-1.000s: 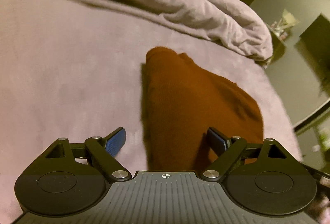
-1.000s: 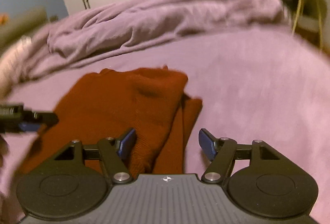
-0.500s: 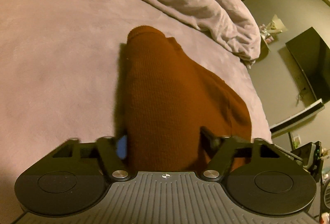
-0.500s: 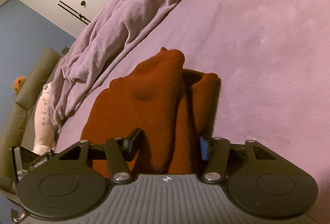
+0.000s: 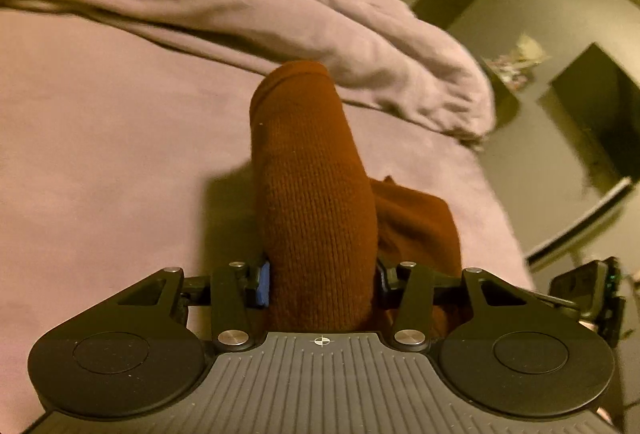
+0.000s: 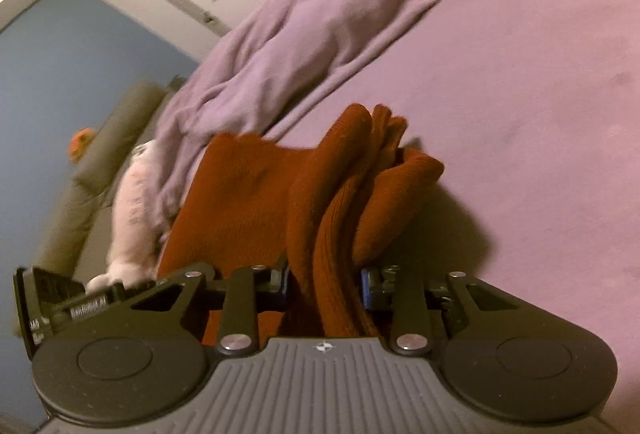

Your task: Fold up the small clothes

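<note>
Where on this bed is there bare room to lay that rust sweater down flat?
The bare sheet left of the rust knit sweater, bordered behind by the bunched duvet, is free. So is the stretch of sheet right of the sweater in the right wrist view. It is crowded along the duvet and by the plush toy at the bed's edge.

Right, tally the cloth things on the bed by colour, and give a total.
Rust: 1, the knit garment, pinched by the left gripper and the right gripper.
Purple: 2, the bunched blanket and the sheet.
Pale pink: 1, a soft toy at the edge.
Total: 4
</note>
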Demonstrator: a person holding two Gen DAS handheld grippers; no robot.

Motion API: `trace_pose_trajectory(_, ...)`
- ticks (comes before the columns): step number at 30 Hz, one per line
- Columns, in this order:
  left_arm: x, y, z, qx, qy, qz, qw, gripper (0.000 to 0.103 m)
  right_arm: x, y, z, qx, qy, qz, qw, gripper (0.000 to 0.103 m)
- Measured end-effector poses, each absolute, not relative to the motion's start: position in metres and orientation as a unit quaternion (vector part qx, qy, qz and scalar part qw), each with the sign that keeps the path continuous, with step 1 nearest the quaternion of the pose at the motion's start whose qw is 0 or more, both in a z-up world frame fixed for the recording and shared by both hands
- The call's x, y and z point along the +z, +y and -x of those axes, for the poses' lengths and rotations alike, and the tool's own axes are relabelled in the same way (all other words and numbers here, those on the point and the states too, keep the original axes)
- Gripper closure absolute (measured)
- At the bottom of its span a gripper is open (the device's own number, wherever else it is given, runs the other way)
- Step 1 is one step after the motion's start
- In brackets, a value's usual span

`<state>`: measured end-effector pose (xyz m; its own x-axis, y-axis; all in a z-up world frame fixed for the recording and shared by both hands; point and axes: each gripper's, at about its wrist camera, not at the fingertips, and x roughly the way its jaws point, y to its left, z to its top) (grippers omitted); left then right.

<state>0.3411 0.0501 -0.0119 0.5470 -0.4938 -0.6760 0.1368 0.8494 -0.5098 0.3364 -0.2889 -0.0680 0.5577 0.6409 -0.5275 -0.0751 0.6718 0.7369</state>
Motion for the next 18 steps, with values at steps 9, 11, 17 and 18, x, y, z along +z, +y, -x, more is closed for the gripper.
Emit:
trace_pose_trajectory(9, -0.016, 0.114, -0.239, -0.084, 0.422, 0.082, 0.899, 0.046, -0.055, -0.258, -0.293, 0.181, 0.414, -0.288, 0.844, 0.049)
trace_pose_trajectory(11, -0.017, 0.114, -0.210, -0.086, 0.415, 0.080, 0.902, 0.044, -0.048, -0.259, -0.265, 0.174, 0.400, -0.272, 0.858, 0.040)
trace_pose_trajectory(17, -0.047, 0.078, -0.191, -0.097, 0.432, 0.053, 0.895, 0.040, -0.068, -0.239, -0.227, 0.170, 0.426, -0.303, 0.835, 0.040)
trace_pose_trajectory(18, -0.049, 0.074, -0.192, -0.093, 0.431, 0.050, 0.896, 0.040, -0.069, -0.235, -0.226, 0.161, 0.425, -0.306, 0.836, 0.041)
